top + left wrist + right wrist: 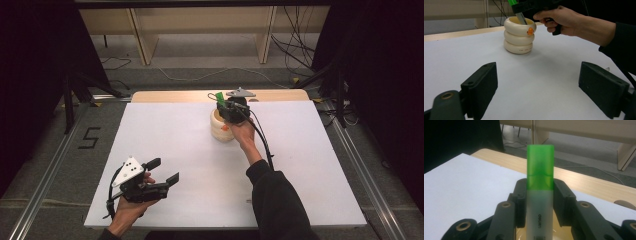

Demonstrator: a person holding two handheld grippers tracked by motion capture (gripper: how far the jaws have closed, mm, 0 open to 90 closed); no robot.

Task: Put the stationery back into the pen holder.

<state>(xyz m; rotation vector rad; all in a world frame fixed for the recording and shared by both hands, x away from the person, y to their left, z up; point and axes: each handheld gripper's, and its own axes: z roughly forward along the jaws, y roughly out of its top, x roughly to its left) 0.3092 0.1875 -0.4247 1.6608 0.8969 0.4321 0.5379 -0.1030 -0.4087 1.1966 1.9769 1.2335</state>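
A cream holder (220, 132) shaped like three stacked rings stands on the white table (165, 130) at the far middle. It bears a small orange mark (530, 31). A highlighter (540, 182) with a green cap and a frosted body stands upright between the pads of my right gripper (540, 195), which is shut on it. Its lower end (521, 18) dips inside the holder's (519, 37) mouth, with my right gripper (228, 107) directly above the rim. My left gripper (165, 171) rests near the front left, open, with nothing between its pads (482, 83).
The table's wooden far edge (175, 96) lies just behind the holder. Beyond it are a pale wooden shelf unit (200, 25) and cables on the floor (300, 40). Metal rails (45, 185) run along both sides of the table.
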